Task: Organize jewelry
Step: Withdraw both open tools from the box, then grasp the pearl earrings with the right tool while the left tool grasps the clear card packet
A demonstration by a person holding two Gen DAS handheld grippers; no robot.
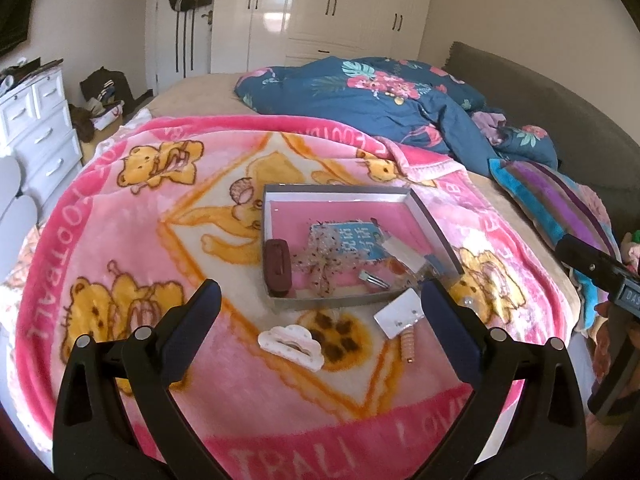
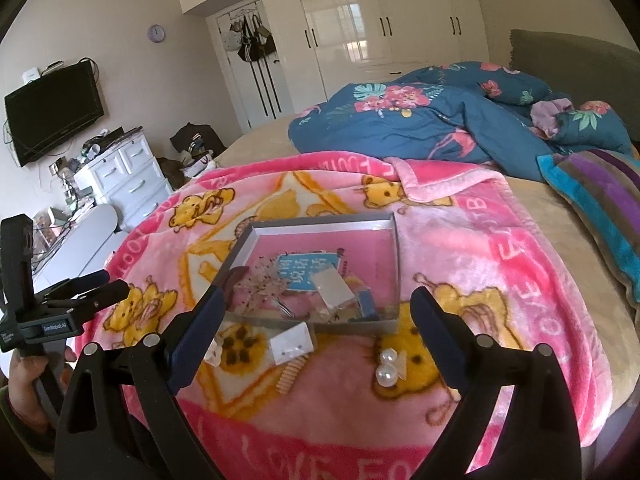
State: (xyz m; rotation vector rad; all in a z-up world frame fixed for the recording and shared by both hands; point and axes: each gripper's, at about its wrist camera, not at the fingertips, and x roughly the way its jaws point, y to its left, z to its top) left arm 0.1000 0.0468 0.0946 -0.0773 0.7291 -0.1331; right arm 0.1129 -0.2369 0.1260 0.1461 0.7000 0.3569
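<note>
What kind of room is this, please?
Most likely a bedroom in a home: a bed with a rumpled floral duvet, white built-in wardrobes and a white chest of drawers beside a wall-mounted television.

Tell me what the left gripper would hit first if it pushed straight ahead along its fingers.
Probably the pink cartoon-bear blanket just short of the shallow grey cardboard tray. The open left gripper points downward toward the tray's near wall, though depth is unclear.

bed [image 2: 520, 200] under pink blanket [image 1: 120, 240]; tray [image 1: 436, 224] at centre, white clip [image 1: 290, 346] at 6 o'clock, quilt [image 1: 360, 92] at 12.
</note>
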